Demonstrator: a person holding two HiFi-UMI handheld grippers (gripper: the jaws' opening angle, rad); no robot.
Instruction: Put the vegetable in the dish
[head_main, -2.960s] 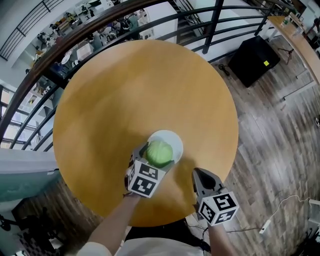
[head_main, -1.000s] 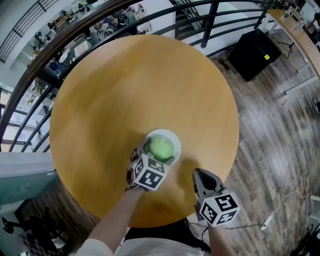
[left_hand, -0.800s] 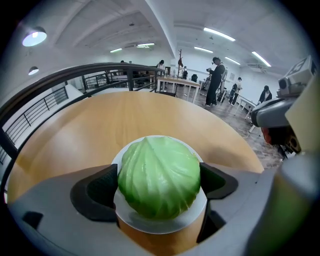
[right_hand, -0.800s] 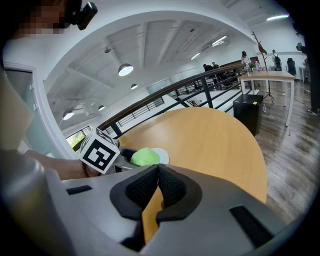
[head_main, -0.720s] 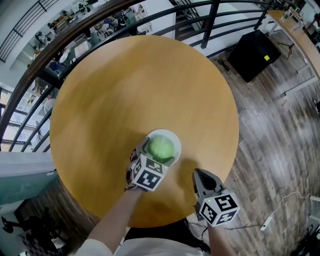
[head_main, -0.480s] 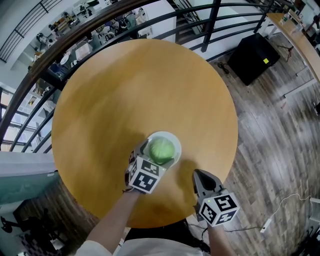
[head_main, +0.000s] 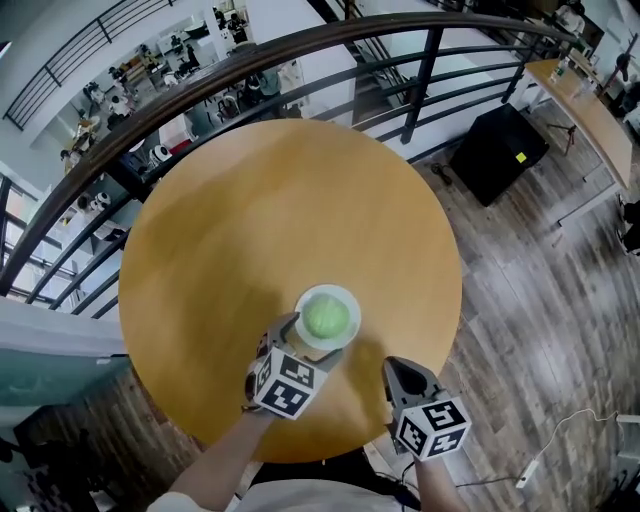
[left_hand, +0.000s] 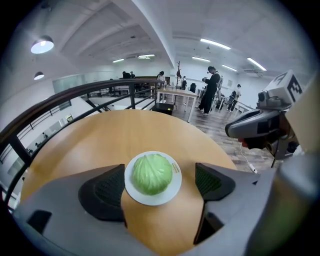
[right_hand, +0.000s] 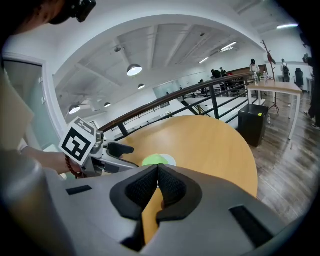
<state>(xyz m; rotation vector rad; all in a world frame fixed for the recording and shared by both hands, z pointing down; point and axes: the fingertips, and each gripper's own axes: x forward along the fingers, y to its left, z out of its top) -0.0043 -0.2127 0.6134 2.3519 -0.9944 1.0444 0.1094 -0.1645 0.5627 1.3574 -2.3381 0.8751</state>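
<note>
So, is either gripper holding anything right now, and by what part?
Nothing is held. The left gripper is open, its jaws flanking the dish where the cabbage sits free; the right gripper is shut on nothing.

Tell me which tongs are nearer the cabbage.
Left. The left tongs sit open just short of the cabbage, jaws flanking the plate's near edge. The right tongs hang shut, off to the plate's right and nearer the person.

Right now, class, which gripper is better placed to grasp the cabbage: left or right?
Left. The left gripper has its jaws open on either side of the dish holding the cabbage. The right gripper is shut, empty, and off to the side.
</note>
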